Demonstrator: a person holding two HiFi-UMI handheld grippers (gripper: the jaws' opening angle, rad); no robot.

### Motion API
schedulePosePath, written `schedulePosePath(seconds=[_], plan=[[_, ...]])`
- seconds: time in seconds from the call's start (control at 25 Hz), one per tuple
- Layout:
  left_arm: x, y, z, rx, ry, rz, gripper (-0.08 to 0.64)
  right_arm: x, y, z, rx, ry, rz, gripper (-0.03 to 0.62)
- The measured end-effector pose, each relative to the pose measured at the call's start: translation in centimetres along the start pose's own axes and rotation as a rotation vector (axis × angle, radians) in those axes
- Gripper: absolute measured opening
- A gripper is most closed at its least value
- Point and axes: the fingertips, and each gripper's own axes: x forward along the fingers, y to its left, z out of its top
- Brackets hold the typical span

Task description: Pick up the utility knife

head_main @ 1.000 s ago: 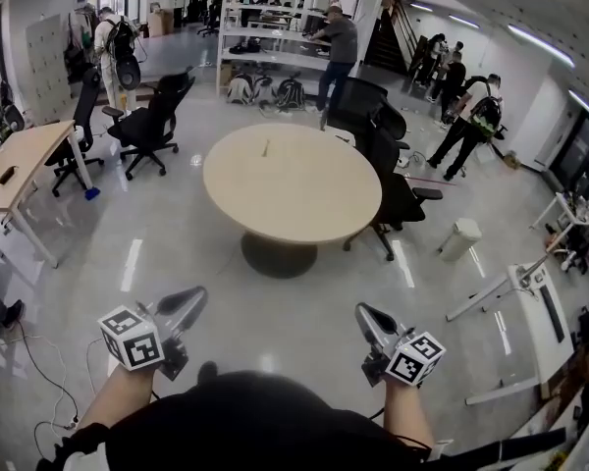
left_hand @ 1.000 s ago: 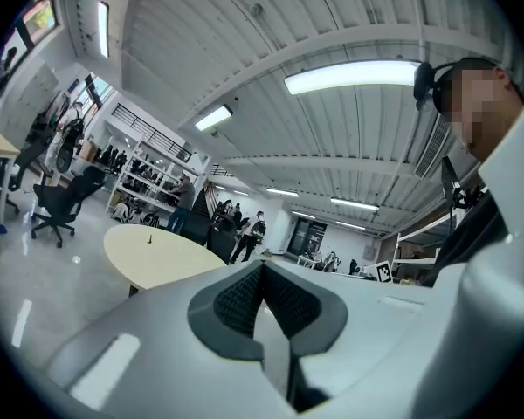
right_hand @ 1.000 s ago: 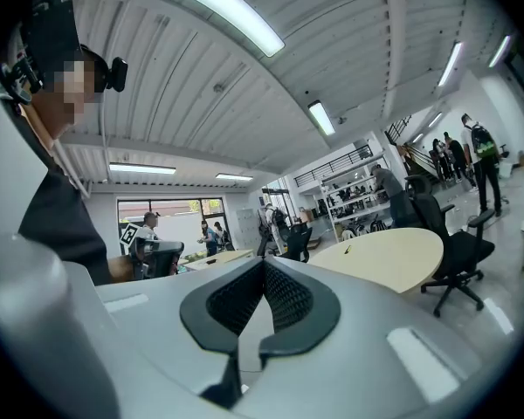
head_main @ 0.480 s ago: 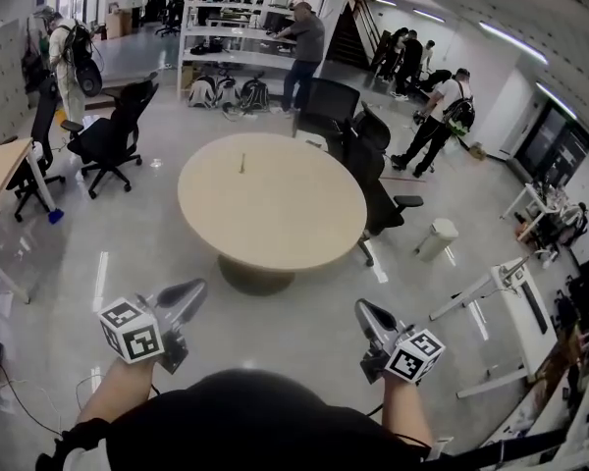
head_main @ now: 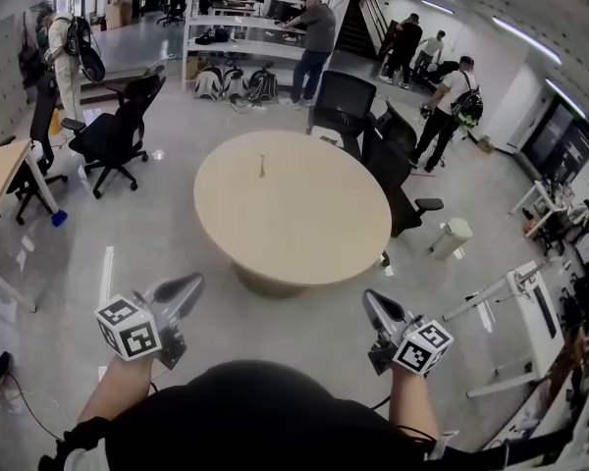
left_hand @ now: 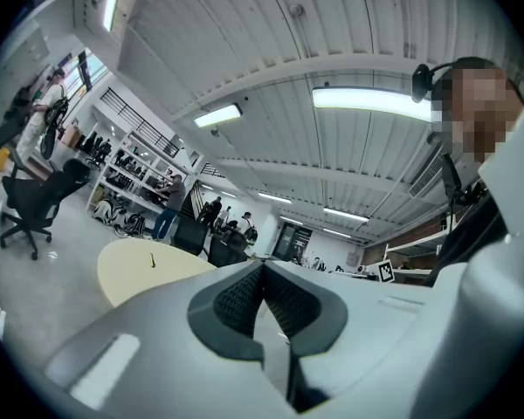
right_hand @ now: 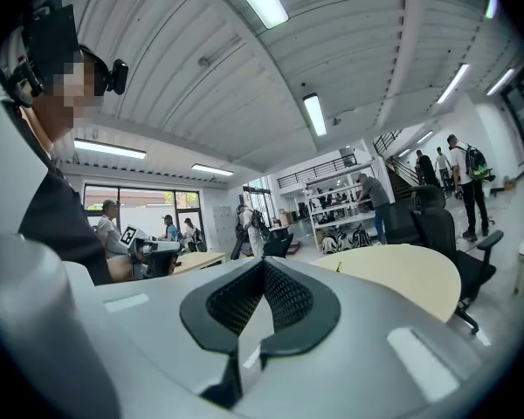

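On the far left part of the round beige table (head_main: 304,214) lies the utility knife (head_main: 262,166), small and slim, alone on the top and well apart from both grippers. Nearer the person, over the glossy grey floor (head_main: 157,234), the left gripper (head_main: 193,283) and right gripper (head_main: 370,297) are held level, both pointing toward the table. Each gripper's own view shows its ribbed black pads pressed together with nothing between them. Black office chairs (head_main: 346,106) stand at the table's far right edge, and several people stand by the shelving beyond.
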Motion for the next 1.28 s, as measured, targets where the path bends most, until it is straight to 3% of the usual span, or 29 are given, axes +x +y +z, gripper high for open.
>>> schedulePosePath(seconds=[0.32, 0.6, 0.88, 1.28], plan=[[3.4, 3.9, 0.1, -0.011, 0.011, 0.048, -0.002, 4.7, -4.5, 0.4, 0.017, 0.017, 0.038, 0.014], [11.4, 4.6, 0.8, 0.027, -0.012, 0.12, -0.002, 8.2, -13.5, 1.4, 0.024, 0.026, 0.126, 0.014], [21.8, 3.3, 1.2, 0.03, -0.035, 0.19, -0.002, 10.1, -24.4, 6.0, -0.005, 0.03, 0.224, 0.014], [31.6, 3.3, -0.4, 0.044, 0.034, 0.218, -0.002, 11.0, -34.6, 5.8, 0.061, 0.027, 0.243, 0.015]])
